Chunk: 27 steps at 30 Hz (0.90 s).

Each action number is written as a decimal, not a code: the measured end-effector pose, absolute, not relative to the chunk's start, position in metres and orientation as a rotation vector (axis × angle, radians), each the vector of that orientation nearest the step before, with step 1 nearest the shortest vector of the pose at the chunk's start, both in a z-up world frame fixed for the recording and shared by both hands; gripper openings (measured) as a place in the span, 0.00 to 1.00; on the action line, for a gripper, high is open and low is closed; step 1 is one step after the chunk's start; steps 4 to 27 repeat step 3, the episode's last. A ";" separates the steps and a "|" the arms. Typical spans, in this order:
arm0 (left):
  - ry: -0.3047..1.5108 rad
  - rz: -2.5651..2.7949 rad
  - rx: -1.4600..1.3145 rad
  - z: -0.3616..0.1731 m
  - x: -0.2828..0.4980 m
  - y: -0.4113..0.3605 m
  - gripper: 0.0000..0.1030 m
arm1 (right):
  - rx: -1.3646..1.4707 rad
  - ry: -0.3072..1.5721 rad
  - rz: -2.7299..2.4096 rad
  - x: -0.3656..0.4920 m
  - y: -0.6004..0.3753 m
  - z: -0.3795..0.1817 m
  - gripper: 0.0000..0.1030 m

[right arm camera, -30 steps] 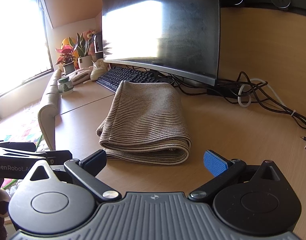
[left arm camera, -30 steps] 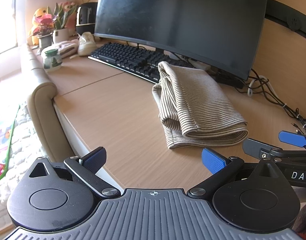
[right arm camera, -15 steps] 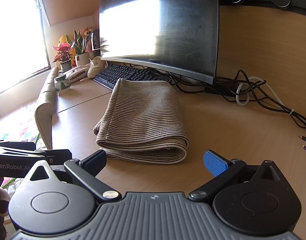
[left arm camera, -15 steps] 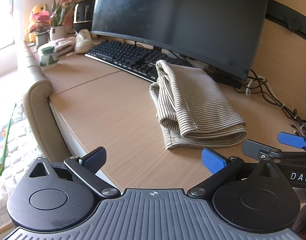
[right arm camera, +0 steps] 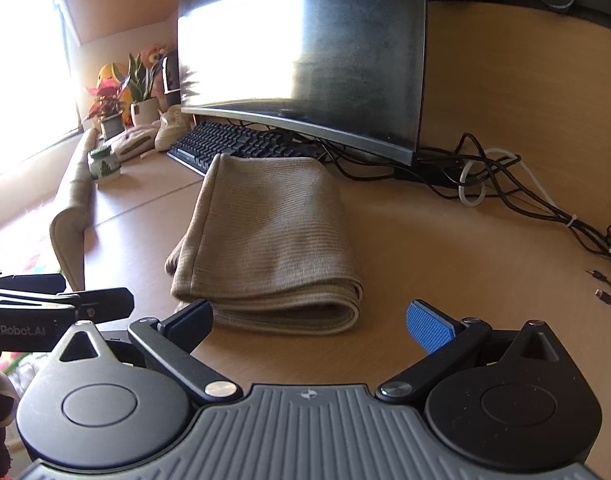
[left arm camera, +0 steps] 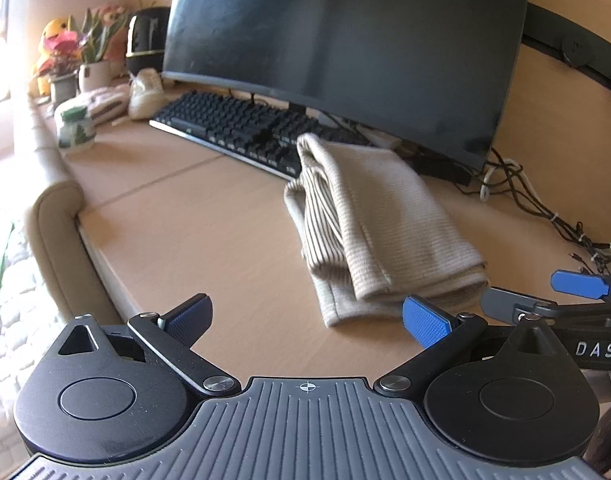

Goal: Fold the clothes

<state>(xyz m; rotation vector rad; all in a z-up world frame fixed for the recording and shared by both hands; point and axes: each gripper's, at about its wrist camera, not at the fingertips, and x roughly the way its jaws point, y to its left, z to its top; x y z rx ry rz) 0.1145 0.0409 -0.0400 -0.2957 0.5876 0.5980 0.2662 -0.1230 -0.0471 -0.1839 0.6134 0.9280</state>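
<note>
A beige striped garment (left arm camera: 369, 224) lies folded into a thick rectangle on the wooden desk (left arm camera: 185, 216), its far end against the keyboard. In the right wrist view the same folded garment (right arm camera: 273, 240) sits just ahead of the fingers, rounded fold edge nearest. My left gripper (left arm camera: 309, 316) is open over the desk's front edge, with the garment's near corner just beyond its right pad. My right gripper (right arm camera: 309, 320) is open, close to the garment's near edge, holding nothing. The other gripper shows at each view's side, the right gripper (left arm camera: 545, 296) here and the left gripper (right arm camera: 57, 300) there.
A black keyboard (left arm camera: 241, 128) and a large curved monitor (left arm camera: 345, 40) stand behind the garment. Tangled cables (right arm camera: 505, 188) lie at the back right. A small jar (left arm camera: 75, 128), potted plants (left arm camera: 93, 60) and a shoe (left arm camera: 145, 92) crowd the far left. A padded edge guard (left arm camera: 53, 216) lines the desk's left side.
Both grippers have crept slightly toward the garment, which now looks larger and nearer. The garment has not moved and both grippers stay open.
</note>
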 end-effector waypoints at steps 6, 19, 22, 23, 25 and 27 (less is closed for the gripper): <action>0.565 0.641 -0.259 -0.033 0.111 0.057 1.00 | -0.161 0.605 0.966 0.275 -0.104 -0.043 1.00; 0.565 0.641 -0.259 -0.033 0.111 0.057 1.00 | -0.161 0.605 0.966 0.275 -0.104 -0.043 1.00; 0.565 0.641 -0.259 -0.033 0.111 0.057 1.00 | -0.161 0.605 0.966 0.275 -0.104 -0.043 1.00; 0.565 0.641 -0.259 -0.033 0.111 0.057 1.00 | -0.161 0.605 0.966 0.275 -0.104 -0.043 1.00; 0.565 0.641 -0.259 -0.033 0.111 0.057 1.00 | -0.161 0.605 0.966 0.275 -0.104 -0.043 1.00; 0.565 0.641 -0.259 -0.033 0.111 0.057 1.00 | -0.161 0.605 0.966 0.275 -0.104 -0.043 1.00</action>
